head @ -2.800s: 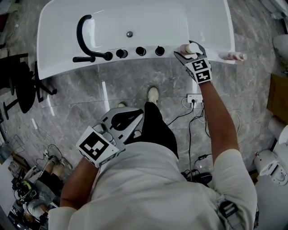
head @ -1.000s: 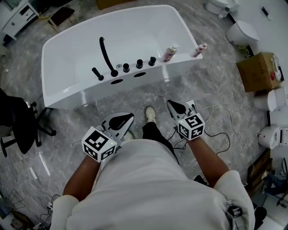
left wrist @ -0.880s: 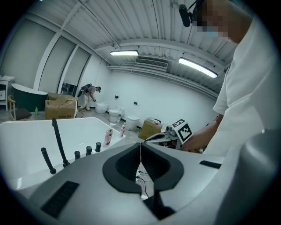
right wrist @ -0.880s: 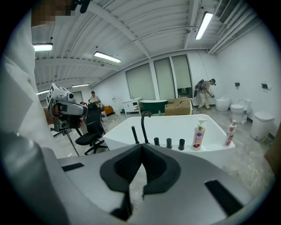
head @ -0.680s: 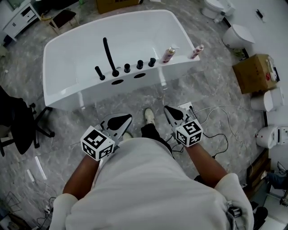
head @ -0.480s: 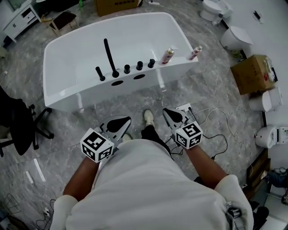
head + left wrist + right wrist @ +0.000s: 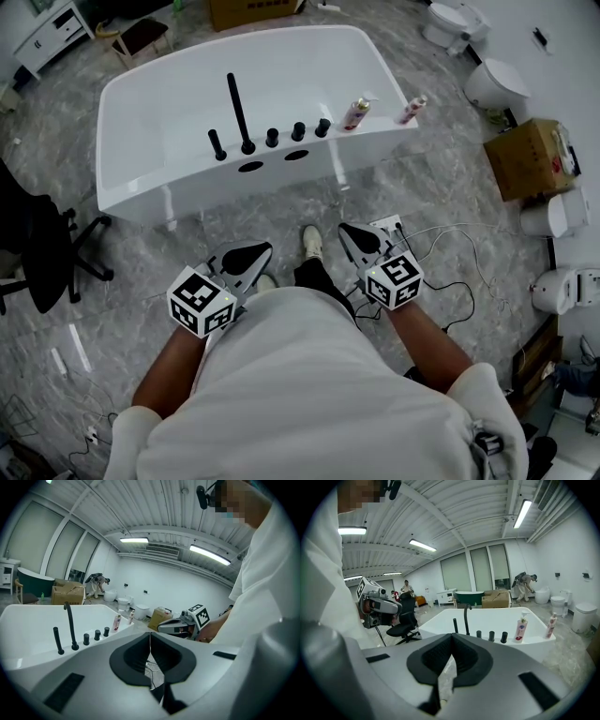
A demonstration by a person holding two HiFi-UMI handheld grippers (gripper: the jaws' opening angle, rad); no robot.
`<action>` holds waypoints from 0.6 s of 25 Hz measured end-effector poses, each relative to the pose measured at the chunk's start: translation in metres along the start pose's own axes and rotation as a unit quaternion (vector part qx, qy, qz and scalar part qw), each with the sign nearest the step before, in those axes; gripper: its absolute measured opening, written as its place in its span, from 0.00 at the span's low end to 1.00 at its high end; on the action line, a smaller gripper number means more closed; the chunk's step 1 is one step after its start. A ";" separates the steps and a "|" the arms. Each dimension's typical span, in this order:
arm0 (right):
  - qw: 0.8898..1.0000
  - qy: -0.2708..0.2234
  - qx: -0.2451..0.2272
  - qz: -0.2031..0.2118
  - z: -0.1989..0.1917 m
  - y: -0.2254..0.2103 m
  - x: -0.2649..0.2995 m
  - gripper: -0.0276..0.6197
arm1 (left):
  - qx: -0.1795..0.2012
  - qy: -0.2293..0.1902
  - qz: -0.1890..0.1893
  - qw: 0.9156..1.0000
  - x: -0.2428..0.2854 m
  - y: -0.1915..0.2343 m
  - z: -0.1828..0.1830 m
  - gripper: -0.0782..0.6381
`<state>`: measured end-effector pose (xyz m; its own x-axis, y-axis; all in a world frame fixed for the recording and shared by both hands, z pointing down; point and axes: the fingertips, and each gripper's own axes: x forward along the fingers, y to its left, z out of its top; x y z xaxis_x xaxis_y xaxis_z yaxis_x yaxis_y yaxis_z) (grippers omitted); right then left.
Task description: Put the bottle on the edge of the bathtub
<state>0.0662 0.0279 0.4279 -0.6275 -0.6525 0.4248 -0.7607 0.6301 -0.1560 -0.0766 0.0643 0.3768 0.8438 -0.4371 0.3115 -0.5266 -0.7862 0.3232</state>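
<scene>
Both tongs are clenched on nothing. Seen from the head, the left gripper (image 7: 251, 255) and the right gripper (image 7: 349, 234) hang side by side in front of the person's white shirt (image 7: 300, 394), each pointing towards the white freestanding bathtub (image 7: 141, 192) and well apart from it. In the left gripper view the dark pads (image 7: 140, 651) meet along a thin line with only floor and cable behind them. The right gripper view shows its pads (image 7: 461, 660) pressed together in the same way, with nothing caught between.

A white pump bottle with a pink label (image 7: 355, 114) stands upright on the near edge of the bathtub, just right of a row of three black round knobs (image 7: 298, 131). Near it, further right on the same edge, stands a smaller slim pink-and-white bottle (image 7: 411, 110). Left of the knobs a tall black curved spout (image 7: 237, 112) and a short black handle (image 7: 217, 145) rise from the rim.

Grey marbled floor (image 7: 441, 187) surrounds the tub. A white power strip with trailing black cables (image 7: 389, 225) lies on the floor just beside the right gripper. One light shoe (image 7: 312, 242) shows between the two grippers. A black office chair (image 7: 42, 253) stands at the left and a brown cardboard box (image 7: 530, 159) at the right.
</scene>
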 end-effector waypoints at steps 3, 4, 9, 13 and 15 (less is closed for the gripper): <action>1.000 -0.002 -0.002 0.000 0.002 0.003 -0.001 0.05 | -0.002 0.000 0.001 1.000 -0.003 -0.002 -0.002 0.14; 1.000 -0.002 -0.003 0.000 0.003 0.003 -0.001 0.05 | -0.002 -0.001 0.001 1.000 -0.003 -0.002 -0.002 0.14; 1.000 -0.002 -0.005 -0.003 0.004 0.005 -0.004 0.05 | -0.005 -0.001 -0.003 1.000 -0.003 -0.005 -0.005 0.14; 1.000 0.000 -0.003 -0.006 0.001 0.006 -0.008 0.05 | -0.006 0.001 -0.009 1.000 0.000 -0.005 -0.007 0.14; 1.000 0.004 -0.002 -0.009 -0.002 0.004 -0.009 0.05 | -0.007 0.001 -0.013 1.000 0.003 -0.006 -0.007 0.14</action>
<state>0.0693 0.0372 0.4247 -0.6125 -0.6603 0.4346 -0.7712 0.6198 -0.1452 -0.0715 0.0707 0.3823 0.8569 -0.4156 0.3050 -0.5060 -0.7911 0.3436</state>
